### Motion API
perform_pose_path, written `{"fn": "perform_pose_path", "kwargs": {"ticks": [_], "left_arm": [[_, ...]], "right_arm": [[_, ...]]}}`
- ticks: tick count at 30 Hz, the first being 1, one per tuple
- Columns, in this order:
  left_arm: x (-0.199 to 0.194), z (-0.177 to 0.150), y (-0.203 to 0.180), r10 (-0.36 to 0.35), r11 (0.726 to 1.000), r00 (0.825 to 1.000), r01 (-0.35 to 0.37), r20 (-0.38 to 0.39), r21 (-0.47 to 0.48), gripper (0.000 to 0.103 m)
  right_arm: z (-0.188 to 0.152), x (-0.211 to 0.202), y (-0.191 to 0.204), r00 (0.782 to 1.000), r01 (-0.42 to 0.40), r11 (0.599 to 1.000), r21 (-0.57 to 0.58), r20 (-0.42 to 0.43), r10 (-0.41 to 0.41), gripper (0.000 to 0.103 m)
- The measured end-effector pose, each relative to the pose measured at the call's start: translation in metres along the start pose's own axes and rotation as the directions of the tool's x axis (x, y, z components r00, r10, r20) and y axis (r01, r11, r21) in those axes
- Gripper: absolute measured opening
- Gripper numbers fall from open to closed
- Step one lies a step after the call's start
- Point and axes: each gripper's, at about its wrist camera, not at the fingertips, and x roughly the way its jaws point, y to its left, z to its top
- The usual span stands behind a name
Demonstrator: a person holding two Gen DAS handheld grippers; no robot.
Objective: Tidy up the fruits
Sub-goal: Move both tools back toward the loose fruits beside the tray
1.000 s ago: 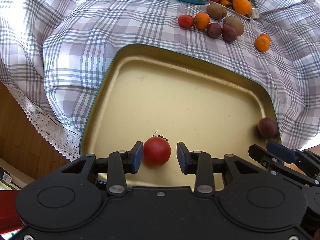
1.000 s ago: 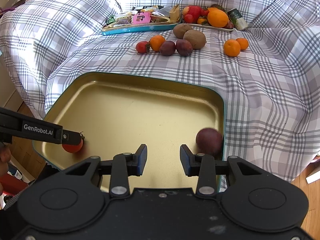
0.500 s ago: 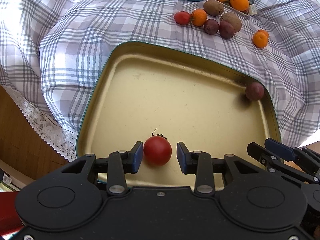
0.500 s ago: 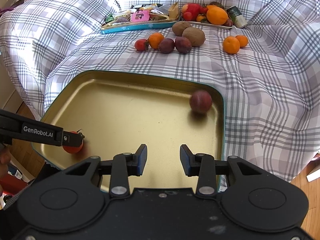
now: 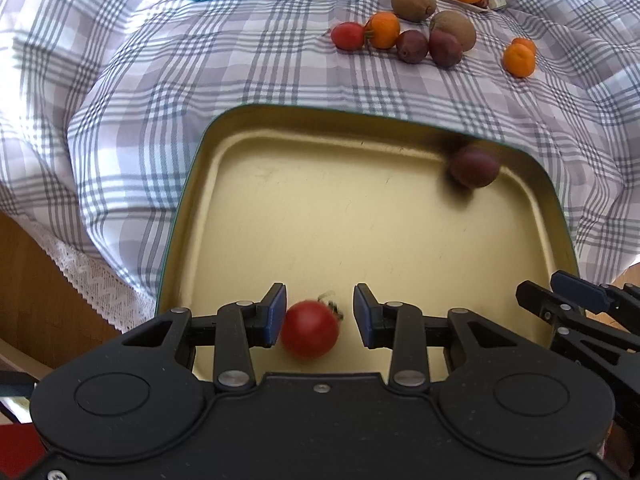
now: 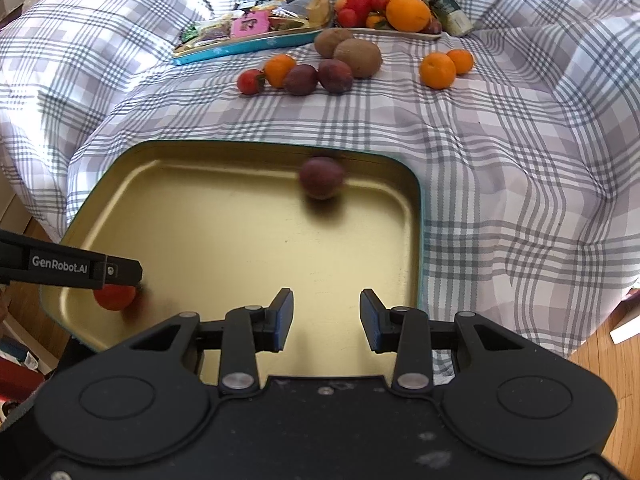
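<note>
A gold tray with a teal rim [image 5: 360,240] lies on a checked cloth; it also shows in the right wrist view [image 6: 224,232]. A red tomato [image 5: 310,334] sits on the tray between the open fingers of my left gripper [image 5: 320,316], close to the left pad. It shows under the left gripper in the right wrist view [image 6: 114,298]. A dark purple fruit [image 5: 474,166] lies by the tray's far rim, blurred [image 6: 322,178]. My right gripper [image 6: 326,320] is open and empty over the tray's near edge.
Loose fruit lies on the cloth beyond the tray: a tomato [image 6: 250,81], oranges [image 6: 438,70], purple fruits [image 6: 335,75] and kiwis [image 6: 357,57]. A teal snack tray [image 6: 248,38] and a fruit plate [image 6: 402,34] stand at the back. Wooden floor shows right [image 6: 600,356].
The purple fruit has rolled from the tray's near right corner to its far rim. The tomato has shifted slightly left between my left fingers. Both grippers have pulled back a little.
</note>
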Motion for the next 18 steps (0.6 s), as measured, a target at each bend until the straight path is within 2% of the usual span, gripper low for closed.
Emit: {"fn": "perform_pose_path", "kwargs": {"ticks": [10,18], "left_arm": [[-0.003,0.032,-0.009,0.03,0.998,0.996,-0.035,0.083,0.06,0.045],[0.011,0.064,-0.012,0.028,0.995,0.996,-0.036,0.086,0.092,0.045]], "right_arm": [[0.019,0.006,-0.01,1.0,0.01,0.999,0.031,0.003,-0.011,0.04],[0.047,0.023,-0.025,0.999,0.034,0.996,0.087,-0.018,-0.032,0.04]]}}
